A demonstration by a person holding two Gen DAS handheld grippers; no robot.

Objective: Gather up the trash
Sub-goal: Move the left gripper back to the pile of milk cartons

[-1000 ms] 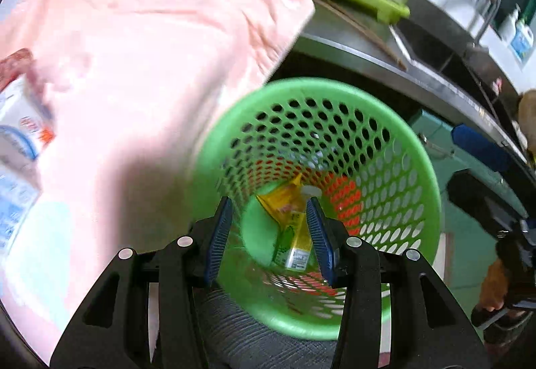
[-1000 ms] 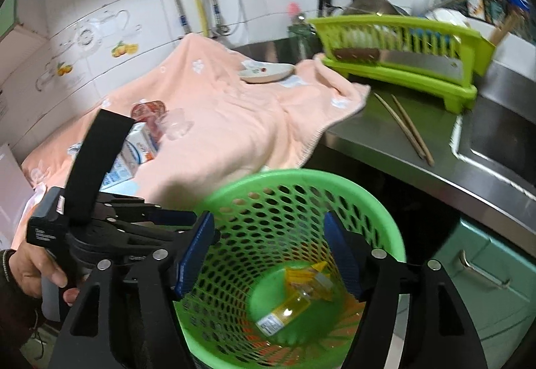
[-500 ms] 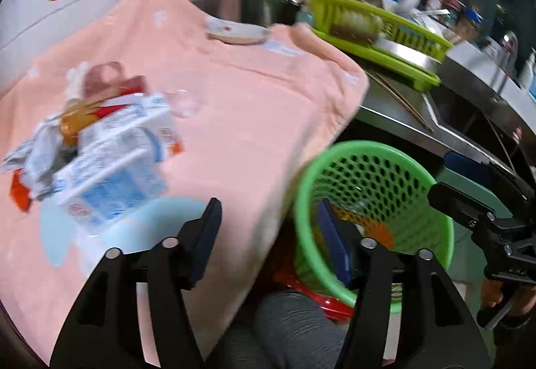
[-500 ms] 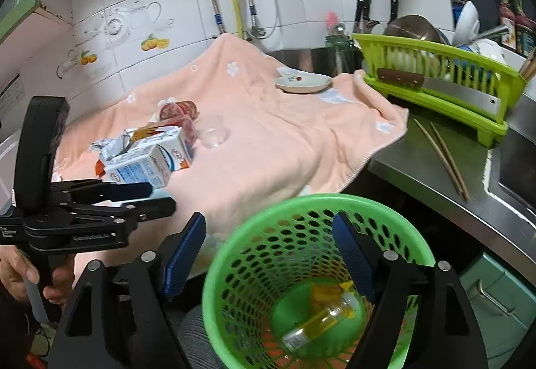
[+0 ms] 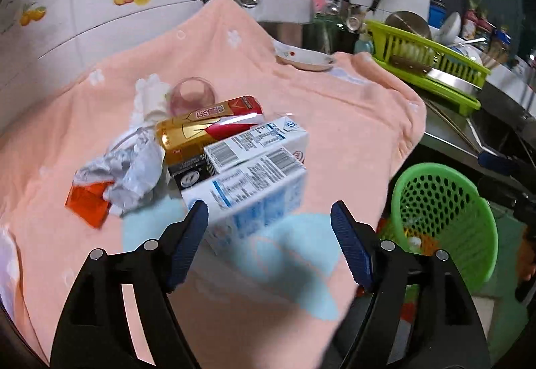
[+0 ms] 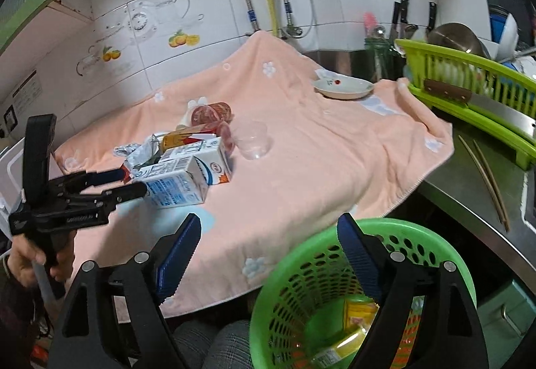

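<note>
L gripper (image 5: 269,241): released, jaws just been widening, nothing between, near milk carton (image 5: 254,181)
R gripper (image 6: 268,263): released, jaws just been widening, empty, above green basket (image 6: 432,251)
Carton: on peach towel (image 5: 335,141), left of basket
Bottle (image 6: 338,350): inside basket

Left gripper (image 5: 269,238) jaws just opening, empty — milk carton (image 5: 258,181) ahead, green basket (image 5: 442,218) right

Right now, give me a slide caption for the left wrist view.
Open left gripper nears a milk carton in trash piled on a peach towel, green basket alongside.
</note>
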